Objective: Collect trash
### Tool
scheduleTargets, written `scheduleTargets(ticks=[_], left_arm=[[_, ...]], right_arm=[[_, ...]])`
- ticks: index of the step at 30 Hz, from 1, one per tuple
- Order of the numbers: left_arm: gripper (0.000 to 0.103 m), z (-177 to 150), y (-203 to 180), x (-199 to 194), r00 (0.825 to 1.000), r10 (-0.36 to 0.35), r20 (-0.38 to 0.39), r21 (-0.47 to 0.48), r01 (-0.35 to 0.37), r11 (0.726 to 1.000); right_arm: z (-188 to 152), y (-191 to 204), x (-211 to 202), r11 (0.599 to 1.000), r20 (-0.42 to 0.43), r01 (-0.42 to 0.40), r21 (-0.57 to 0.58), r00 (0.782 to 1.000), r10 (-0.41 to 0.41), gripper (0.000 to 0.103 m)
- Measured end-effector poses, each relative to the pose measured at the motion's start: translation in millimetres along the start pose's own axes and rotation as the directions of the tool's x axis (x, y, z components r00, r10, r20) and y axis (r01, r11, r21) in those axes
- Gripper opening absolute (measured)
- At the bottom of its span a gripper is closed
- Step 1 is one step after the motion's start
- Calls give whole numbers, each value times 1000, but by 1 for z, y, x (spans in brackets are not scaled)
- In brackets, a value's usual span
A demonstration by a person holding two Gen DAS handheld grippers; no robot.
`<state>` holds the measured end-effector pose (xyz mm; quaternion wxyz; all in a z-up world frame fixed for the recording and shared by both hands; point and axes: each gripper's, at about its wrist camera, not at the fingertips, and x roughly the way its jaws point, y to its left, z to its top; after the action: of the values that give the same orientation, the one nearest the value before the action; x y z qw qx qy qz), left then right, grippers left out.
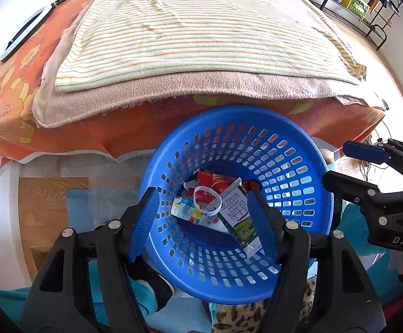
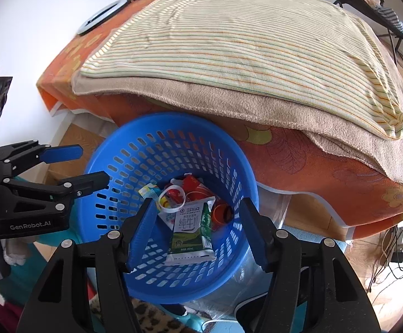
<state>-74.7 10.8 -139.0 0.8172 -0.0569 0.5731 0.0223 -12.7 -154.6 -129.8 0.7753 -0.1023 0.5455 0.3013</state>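
Observation:
A blue perforated basket [image 1: 298, 149] stands on the floor beside the bed; it also shows in the right wrist view [image 2: 112, 149]. Inside lie a flattened milk carton [image 1: 237, 216] [image 2: 190, 227], a white plastic ring [image 1: 205, 199] [image 2: 172, 197], red packaging [image 1: 215, 183] [image 2: 195, 187] and a colourful wrapper [image 1: 184, 211]. My left gripper [image 1: 205, 222] is open and empty, above the basket's near rim; it also shows in the right wrist view [image 2: 86, 165]. My right gripper [image 2: 198, 233] is open and empty above the basket; it also shows in the left wrist view [image 1: 340, 163].
A bed with an orange floral sheet [image 1: 71, 127] [image 2: 326, 161], a beige blanket [image 1: 151, 88] and a striped blanket [image 1: 195, 27] rises just behind the basket. A white ring light [image 1: 23, 36] lies at the bed's far left. Cables [image 2: 395, 249] lie on the floor right.

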Motion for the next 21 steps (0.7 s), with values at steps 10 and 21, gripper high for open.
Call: scheduleTargets(ticks=[10,21], left_arm=[[68,16,0,-25,998,9,60,16,-10,1000],[75,52,4,-66,985,15,173,17,-19,1000]], right_arm=[[11,-5,-23,999,59,44,12,997,-44,67],[36,-10,-54,996,142,84,5,986,-84,67]])
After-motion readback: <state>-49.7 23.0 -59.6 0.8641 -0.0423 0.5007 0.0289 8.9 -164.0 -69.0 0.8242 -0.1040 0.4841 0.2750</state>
